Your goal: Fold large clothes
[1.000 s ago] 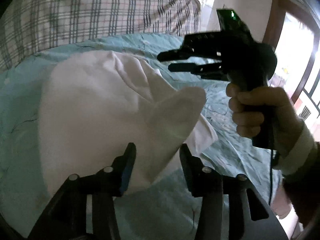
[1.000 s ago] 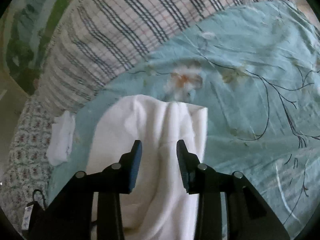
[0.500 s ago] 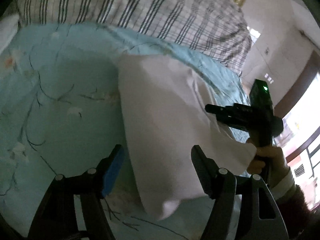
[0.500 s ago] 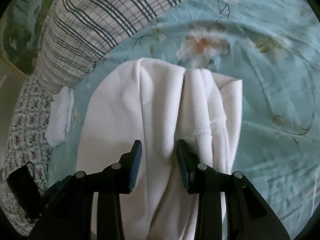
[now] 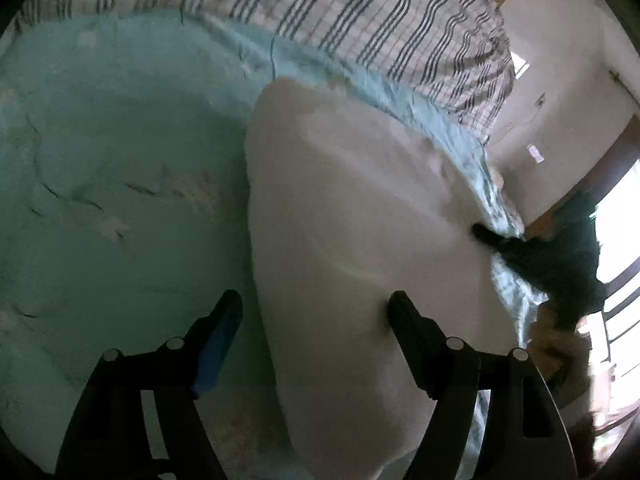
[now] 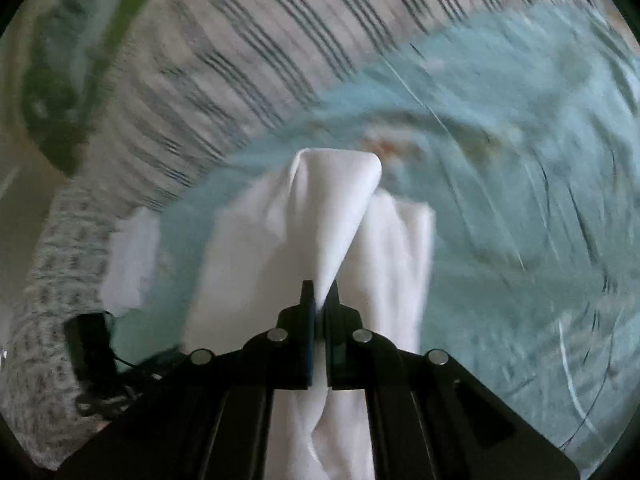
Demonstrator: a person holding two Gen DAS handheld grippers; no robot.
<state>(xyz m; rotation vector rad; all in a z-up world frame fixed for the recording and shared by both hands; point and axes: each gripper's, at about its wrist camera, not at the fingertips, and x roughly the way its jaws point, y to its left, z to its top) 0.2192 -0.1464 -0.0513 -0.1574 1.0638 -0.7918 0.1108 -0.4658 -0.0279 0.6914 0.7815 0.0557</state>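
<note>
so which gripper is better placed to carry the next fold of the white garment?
Right. The right gripper is shut on a pinched ridge of the white garment, which tents up from the bed. The left gripper stands open, its jaws having just been opening, gripping nothing.

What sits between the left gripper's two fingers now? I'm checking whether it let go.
The white garment's left edge over teal bedsheet, untouched by the open left gripper; left wrist view.

1 white garment, 2 grippers
</note>
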